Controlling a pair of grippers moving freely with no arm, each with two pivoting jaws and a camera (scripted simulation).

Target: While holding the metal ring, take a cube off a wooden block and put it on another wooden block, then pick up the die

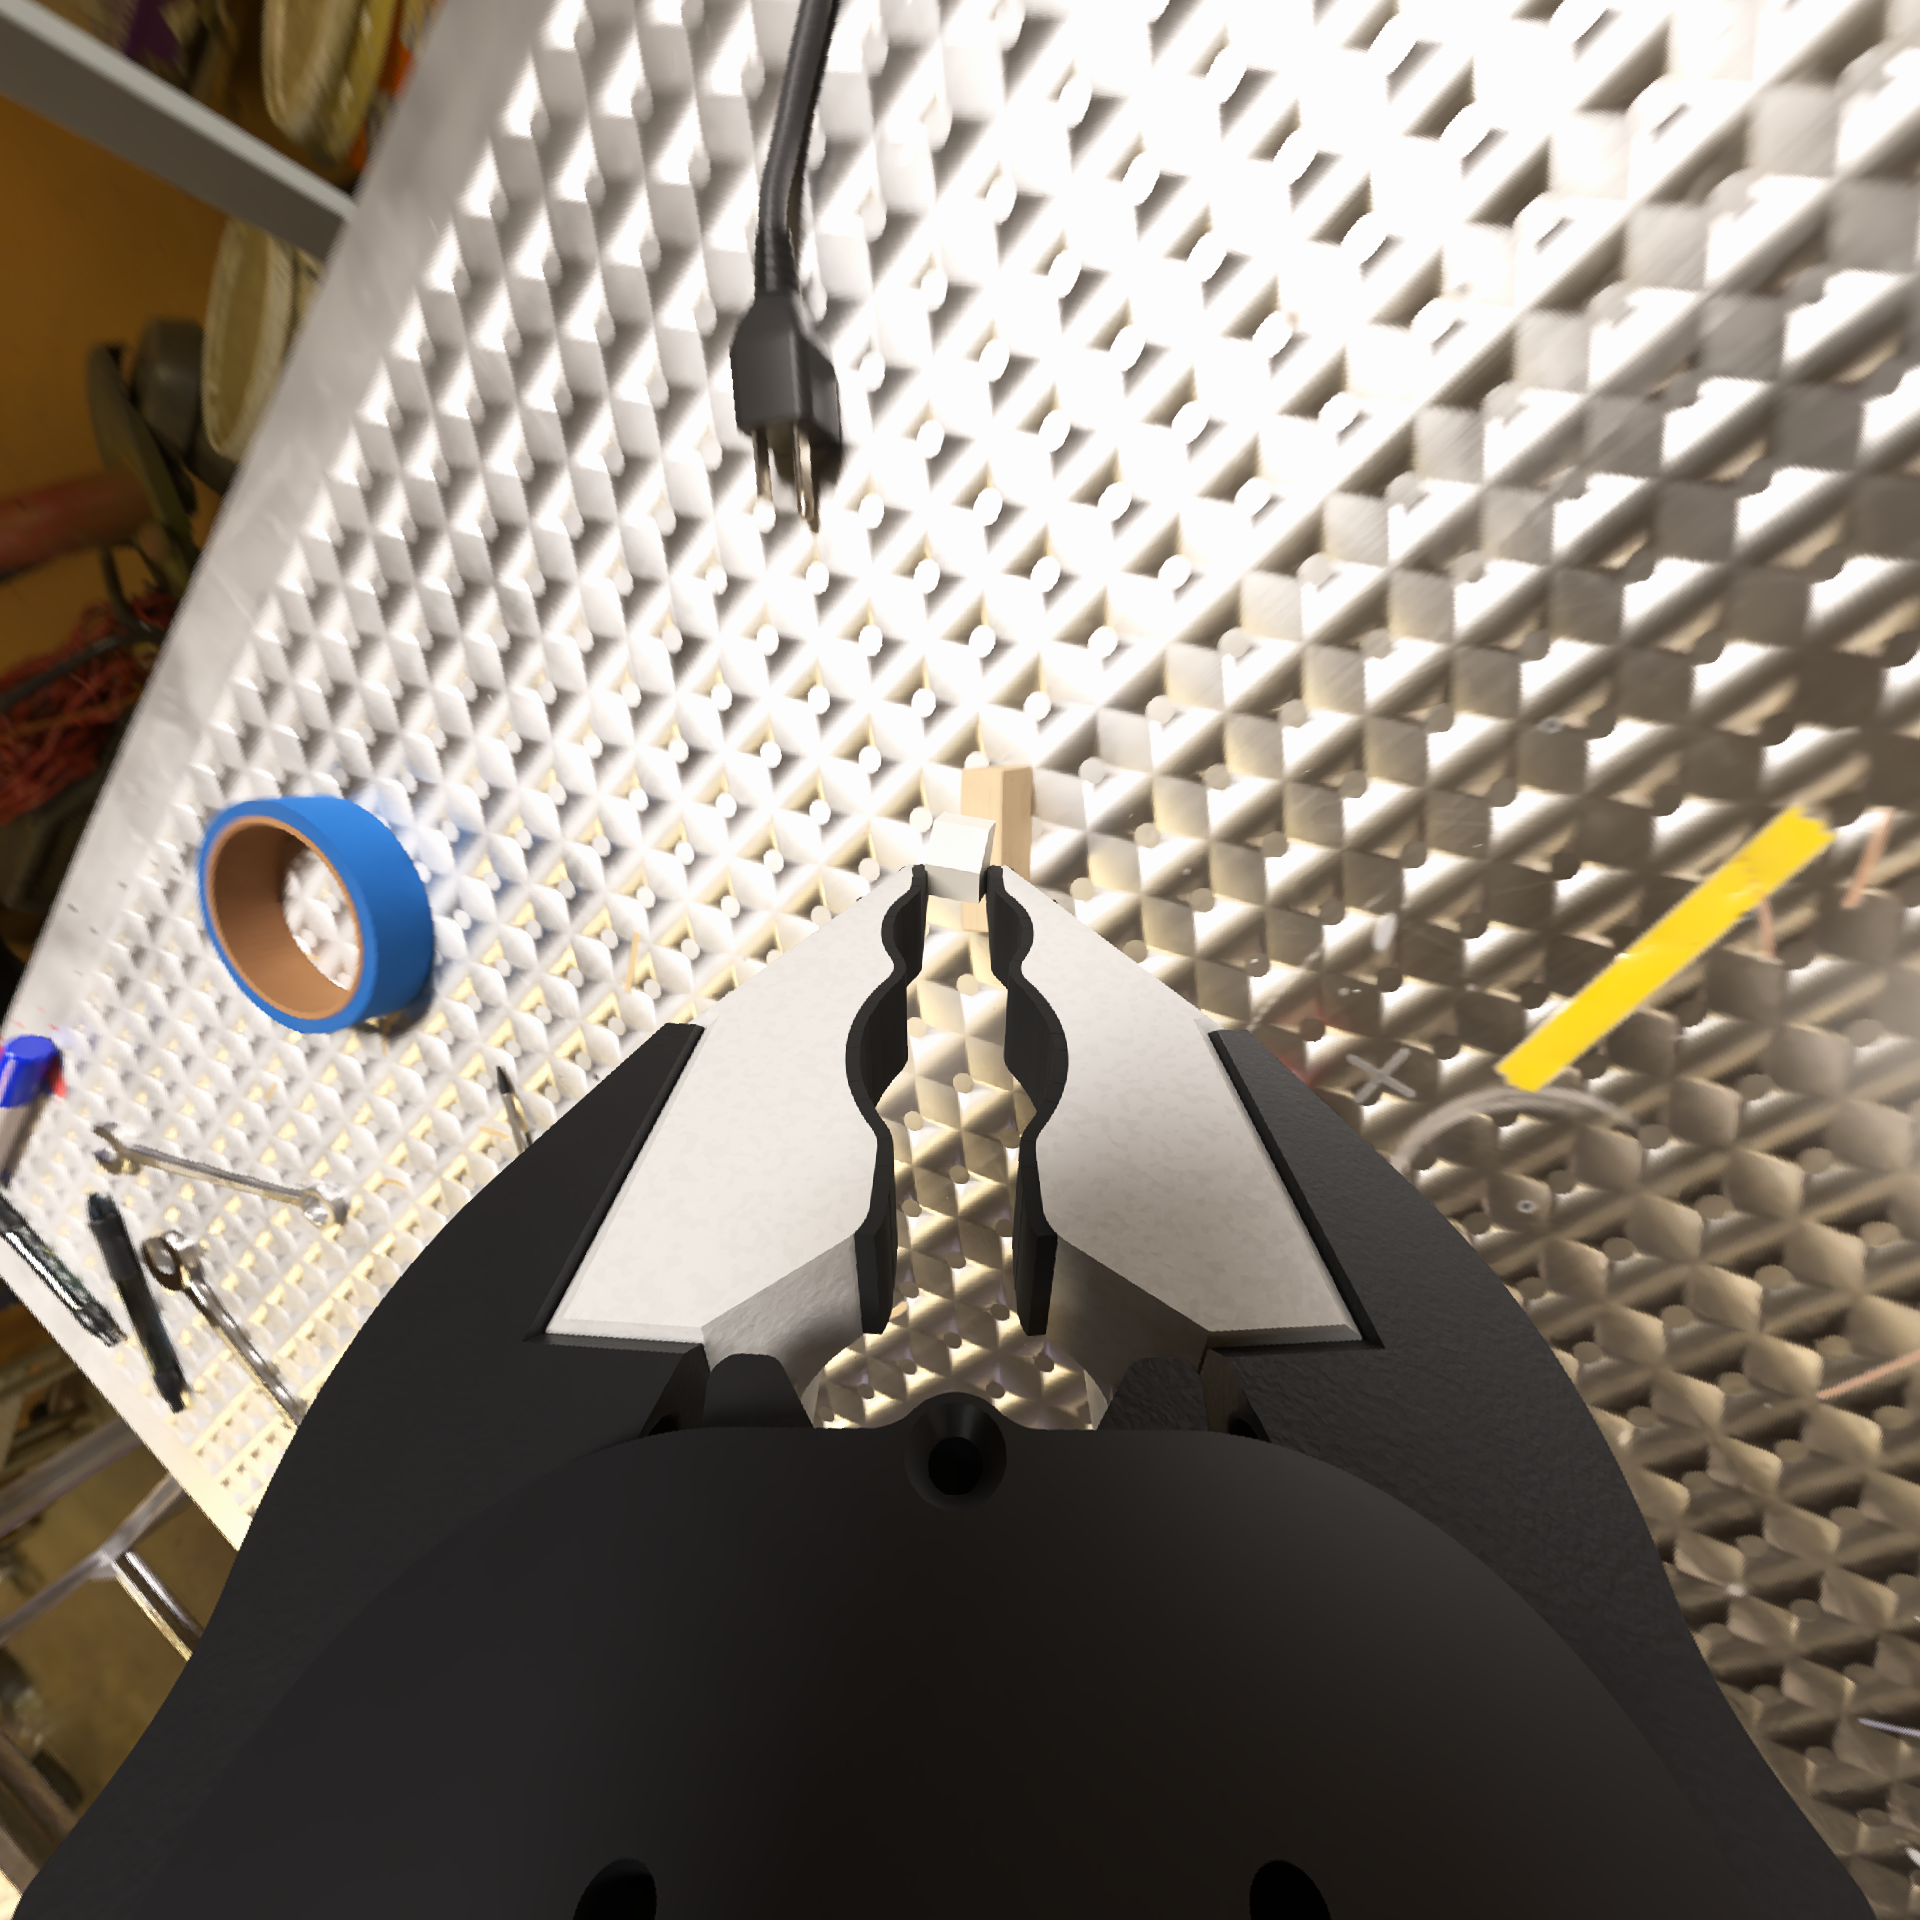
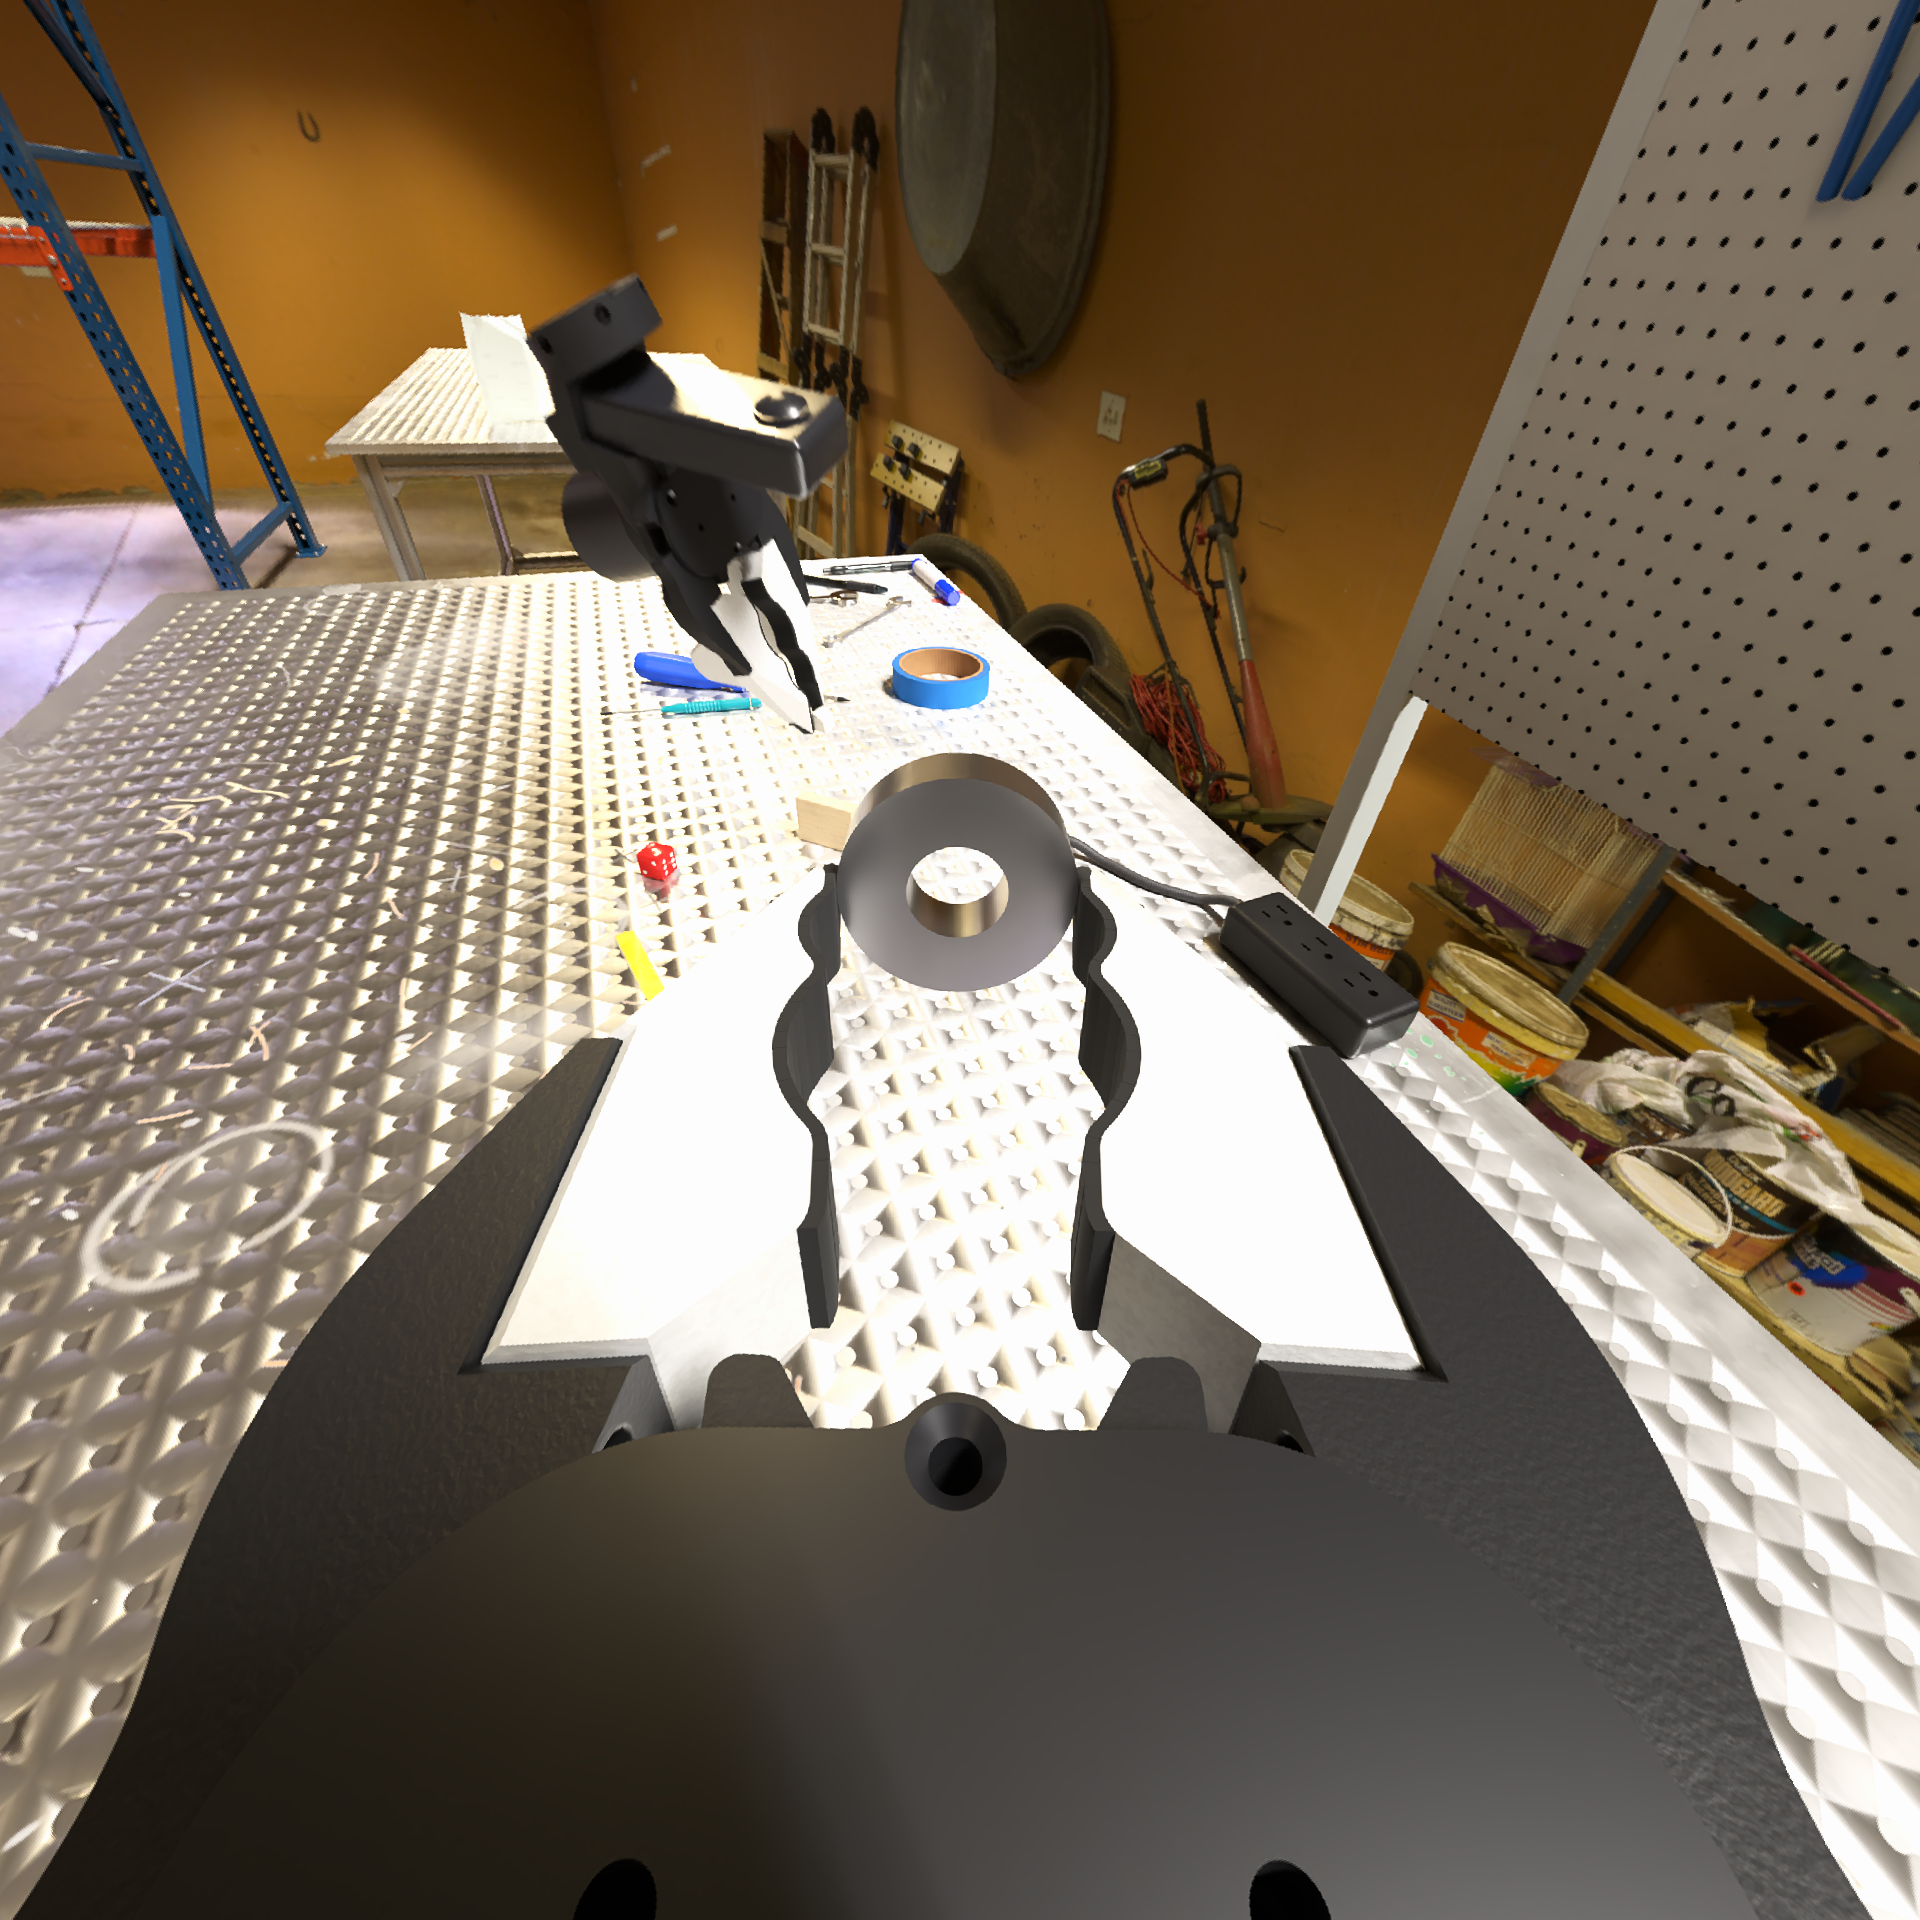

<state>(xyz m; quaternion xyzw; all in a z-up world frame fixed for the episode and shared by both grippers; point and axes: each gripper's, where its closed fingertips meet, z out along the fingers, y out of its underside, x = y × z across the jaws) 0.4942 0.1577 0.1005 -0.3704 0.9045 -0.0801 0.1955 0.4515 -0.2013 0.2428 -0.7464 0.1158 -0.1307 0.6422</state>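
My left gripper (image 1: 954, 883) clamps the white cube (image 1: 958, 871) above a wooden block (image 1: 1000, 821) at twelve o'clock; my right gripper (image 2: 956, 914) grips the metal ring (image 2: 954, 883). I should lower slowly, centred.

My worktop (image 2: 312, 831), shiny embossed metal.
On it I see a blue tape roll (image 1: 317, 914), wrenches (image 1: 223, 1174), a black plug (image 1: 787, 400), a yellow tape strip (image 1: 1662, 951), a wooden block (image 2: 826, 821), a red die (image 2: 657, 860), and a black power strip (image 2: 1320, 971) near its edge.
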